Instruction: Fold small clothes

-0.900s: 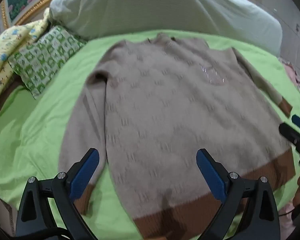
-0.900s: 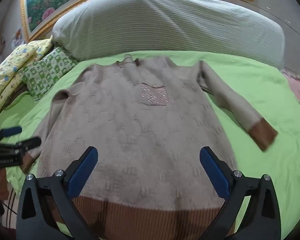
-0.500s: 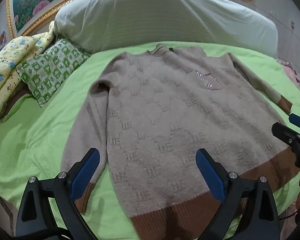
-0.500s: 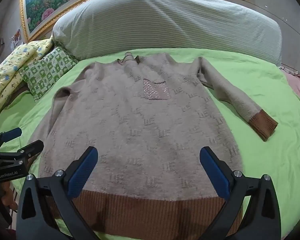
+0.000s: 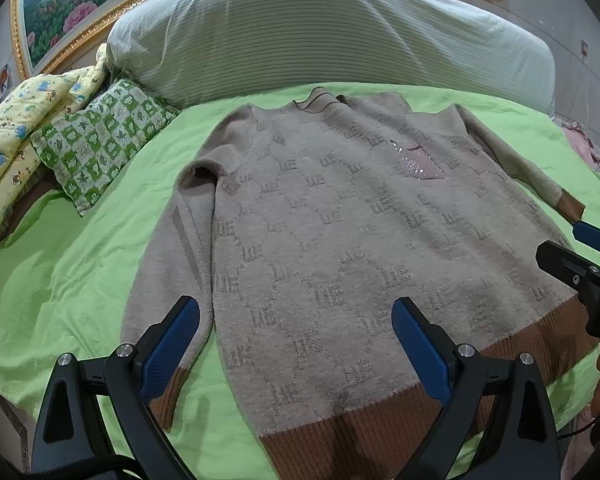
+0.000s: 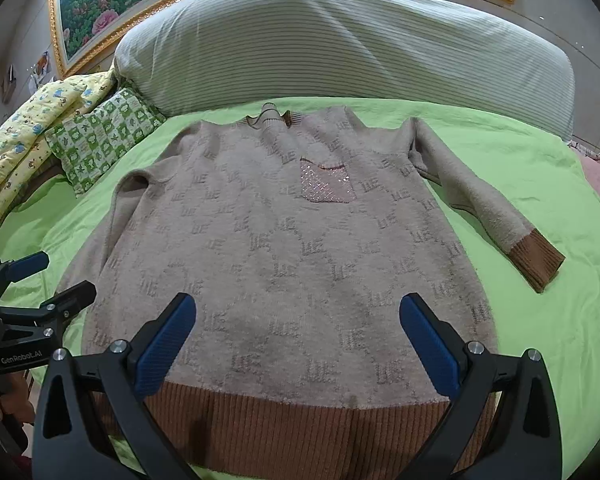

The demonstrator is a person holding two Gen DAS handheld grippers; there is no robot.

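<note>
**Sweater spread flat, both tongs released above the hem**

Sweater (image 6: 284,248), a beige knitted pullover with brown ribbed hem and cuffs and a small glittery pink chest pocket (image 6: 326,184), lies face up on the lime-green bed sheet (image 6: 540,168), directly ahead of both tongs, hem nearest them. The left tongs (image 5: 296,330) hang released over the hem's left part, nothing between the blue pads; the right tongs (image 6: 298,328) are likewise spread wide and empty above the hem's middle.

No fold looks begun. A tidy first move would probably be to bring in a sleeve: the far right sleeve (image 6: 496,216) splays outward beyond the right tongs, so pinch its brown cuff only, lift low, and lay it across the chest without dragging the body.

Readable writing: a repeated woven "UE" motif across the knit, and "GenRobot.AI" printed on the left tongs' body in the right wrist view.
</note>
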